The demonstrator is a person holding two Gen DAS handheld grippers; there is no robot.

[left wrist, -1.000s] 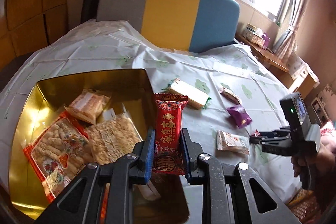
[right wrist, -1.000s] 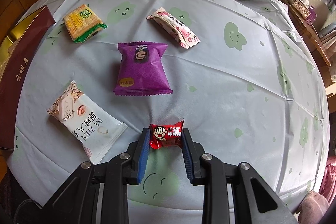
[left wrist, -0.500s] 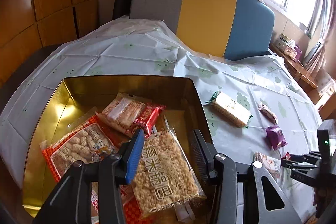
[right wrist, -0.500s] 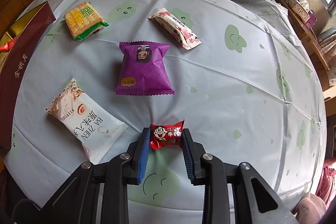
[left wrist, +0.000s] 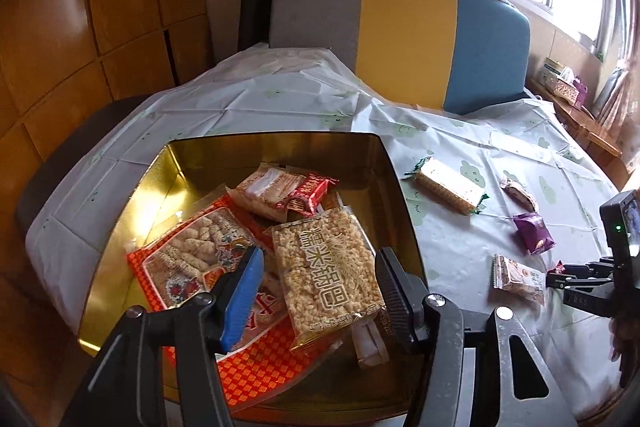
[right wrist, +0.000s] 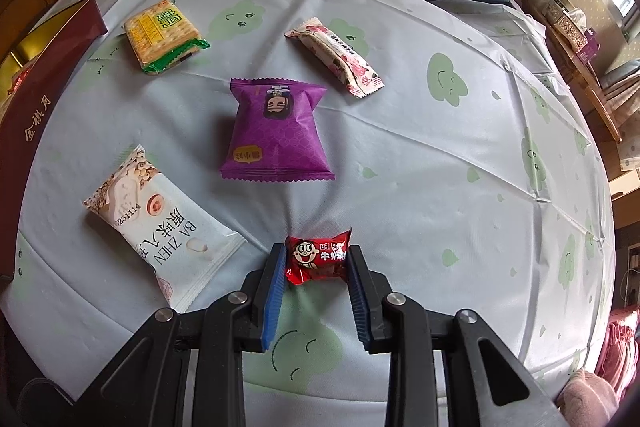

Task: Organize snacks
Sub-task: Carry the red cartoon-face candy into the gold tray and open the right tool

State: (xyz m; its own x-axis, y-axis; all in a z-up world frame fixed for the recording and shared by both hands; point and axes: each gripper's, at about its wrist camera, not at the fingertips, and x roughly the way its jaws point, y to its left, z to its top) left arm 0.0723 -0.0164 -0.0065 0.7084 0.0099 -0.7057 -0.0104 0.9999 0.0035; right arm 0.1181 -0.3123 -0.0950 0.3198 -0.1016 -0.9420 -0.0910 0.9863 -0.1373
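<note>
My left gripper [left wrist: 318, 273] is open and empty above the gold tin [left wrist: 132, 195]. In the tin lie a rice-puff pack [left wrist: 326, 263], a large red snack bag [left wrist: 192, 259], a clear-wrapped cake [left wrist: 266, 189] and the small red packet [left wrist: 310, 193]. My right gripper [right wrist: 316, 263] is shut on a small red candy [right wrist: 318, 259] at the tablecloth. On the cloth lie a purple packet [right wrist: 276, 131], a white BA ZHEN packet [right wrist: 160, 223], a yellow cracker pack [right wrist: 160, 35] and a pink-white bar [right wrist: 340, 57].
The tin's dark red wall [right wrist: 36, 107] stands at the left in the right wrist view. A grey, yellow and blue chair back [left wrist: 400, 39] is behind the table [left wrist: 260, 99]. A wooden side shelf [left wrist: 576, 111] with boxes is at the right.
My left gripper opened and let the small red packet go into the tin, then drew back over it. The right gripper stayed shut on the red candy.
</note>
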